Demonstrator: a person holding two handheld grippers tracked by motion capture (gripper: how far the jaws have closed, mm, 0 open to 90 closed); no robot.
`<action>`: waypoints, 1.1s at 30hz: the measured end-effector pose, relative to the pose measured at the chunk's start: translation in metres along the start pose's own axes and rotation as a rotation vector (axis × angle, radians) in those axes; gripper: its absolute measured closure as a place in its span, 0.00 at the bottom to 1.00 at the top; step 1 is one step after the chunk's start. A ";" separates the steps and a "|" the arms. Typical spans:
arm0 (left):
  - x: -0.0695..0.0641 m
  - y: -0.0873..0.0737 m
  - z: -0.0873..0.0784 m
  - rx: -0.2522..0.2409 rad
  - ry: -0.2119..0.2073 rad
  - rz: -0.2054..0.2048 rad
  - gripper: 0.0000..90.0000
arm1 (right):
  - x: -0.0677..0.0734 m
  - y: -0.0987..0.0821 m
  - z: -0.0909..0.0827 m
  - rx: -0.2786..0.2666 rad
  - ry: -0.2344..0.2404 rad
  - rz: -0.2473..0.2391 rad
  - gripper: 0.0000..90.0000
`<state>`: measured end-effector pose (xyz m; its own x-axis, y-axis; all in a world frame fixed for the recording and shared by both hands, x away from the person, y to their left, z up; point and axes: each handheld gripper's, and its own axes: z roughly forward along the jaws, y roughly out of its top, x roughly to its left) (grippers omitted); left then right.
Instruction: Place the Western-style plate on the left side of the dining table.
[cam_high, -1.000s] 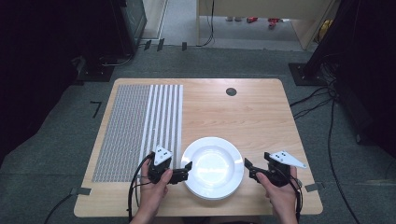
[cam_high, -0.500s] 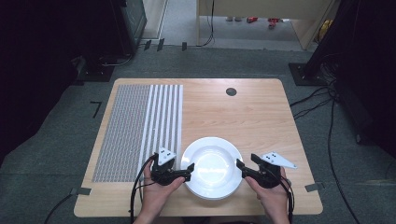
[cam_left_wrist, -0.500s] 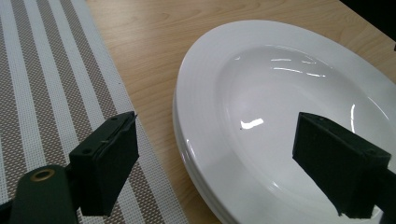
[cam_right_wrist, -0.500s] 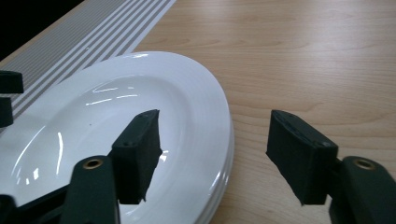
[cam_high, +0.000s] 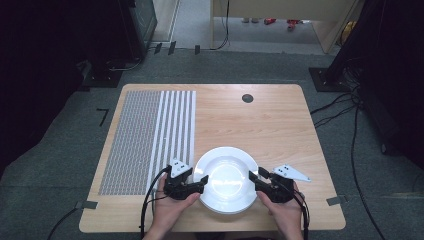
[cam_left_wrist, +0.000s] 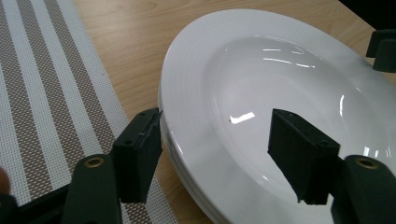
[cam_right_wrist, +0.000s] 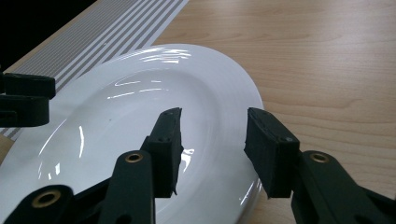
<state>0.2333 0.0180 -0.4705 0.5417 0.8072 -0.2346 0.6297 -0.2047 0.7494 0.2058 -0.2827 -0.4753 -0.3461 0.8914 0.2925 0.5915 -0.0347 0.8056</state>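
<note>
I have a white plate sitting near my edge of the wooden surface, just right of the striped placemat. In the left gripper view its rim shows stacked edges, so I think there may be more than one plate here, though I can't count them from this angle.

My left gripper is at the plate's left rim and my right gripper at its right rim, facing each other across it. Both sets of jaws are spread apart and grasping nothing. In the left gripper view one jaw sits outside the rim, touching or nearly touching its edge, and the other hangs over the dish. In the right gripper view the right gripper straddles the rim the same way, one jaw over the white surface, one over the wood.

I judge the step in hand to be a two-sided pinch on the rim. To do it well I'd slide each outer jaw low, under the lip, before closing, so the pads bite the flat of the rim and not its glossy curve. I'd close both sides together and evenly. Glazed china is slick, so I'd lift level and slowly. If it is a stack, I'd make sure which rim the left jaws catch.
</note>
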 end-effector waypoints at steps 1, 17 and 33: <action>0.000 -0.001 0.000 0.000 -0.004 -0.002 0.46 | -0.001 -0.001 0.001 0.002 0.021 0.030 0.67; 0.004 -0.004 0.001 0.014 0.024 0.002 0.61 | -0.006 -0.008 0.004 -0.022 -0.012 0.036 0.79; 0.007 -0.005 0.002 0.020 0.017 0.004 0.62 | -0.020 -0.013 0.001 -0.060 -0.071 0.128 0.84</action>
<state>0.2346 0.0231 -0.4776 0.5351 0.8154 -0.2211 0.6388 -0.2193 0.7375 0.2057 -0.2998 -0.4923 -0.2170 0.9076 0.3594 0.5825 -0.1751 0.7937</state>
